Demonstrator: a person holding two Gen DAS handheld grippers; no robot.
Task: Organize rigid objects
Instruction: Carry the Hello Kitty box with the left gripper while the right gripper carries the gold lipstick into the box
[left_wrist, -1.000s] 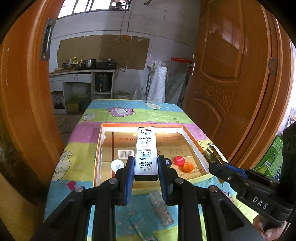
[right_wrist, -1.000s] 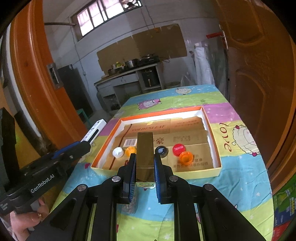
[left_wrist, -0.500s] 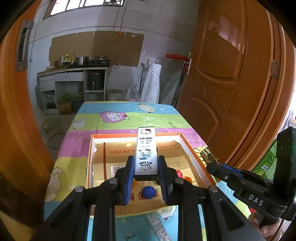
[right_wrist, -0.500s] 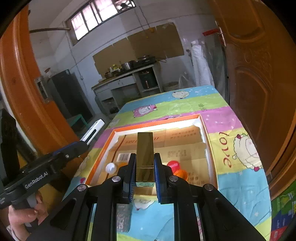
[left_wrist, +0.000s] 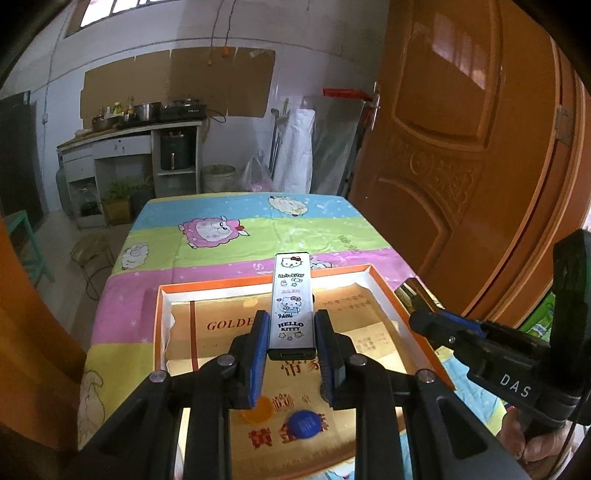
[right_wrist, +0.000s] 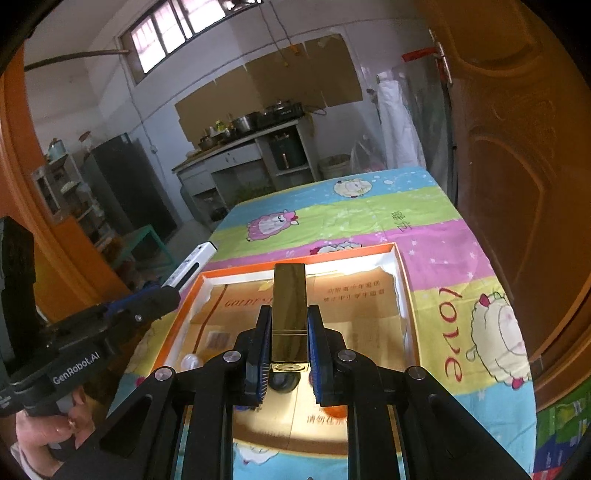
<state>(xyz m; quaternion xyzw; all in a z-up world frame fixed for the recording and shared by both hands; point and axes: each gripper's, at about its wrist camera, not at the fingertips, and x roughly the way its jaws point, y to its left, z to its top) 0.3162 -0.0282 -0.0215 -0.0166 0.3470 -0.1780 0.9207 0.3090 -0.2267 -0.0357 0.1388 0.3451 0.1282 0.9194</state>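
Over the orange-rimmed tray (left_wrist: 399, 295) my left claw (left_wrist: 291, 345) is clenching the Hello Kitty case (left_wrist: 292, 302), my right claw (right_wrist: 288, 350) the gold bar (right_wrist: 290, 306); both are gripped at one end only and risk pivoting out.

We count two grippers: the left gripper (left_wrist: 291, 328) and the right gripper (right_wrist: 289, 339). We count two slim cases, one apiece: a white Hello Kitty case (left_wrist: 291, 302) and a gold case (right_wrist: 290, 314). One tray (left_wrist: 162, 317), orange-rimmed, on one table (left_wrist: 236, 225). Bottle caps visible in the tray: one blue cap (left_wrist: 304, 424) and one orange cap (left_wrist: 258, 408) in the left wrist view; one white cap (right_wrist: 190, 361), one black cap (right_wrist: 283, 382) and one orange cap (right_wrist: 334, 410) in the right wrist view. We cannot tell whether the two orange sightings are one cap. Two hands: left hand (right_wrist: 48, 439), right hand (left_wrist: 532, 443).
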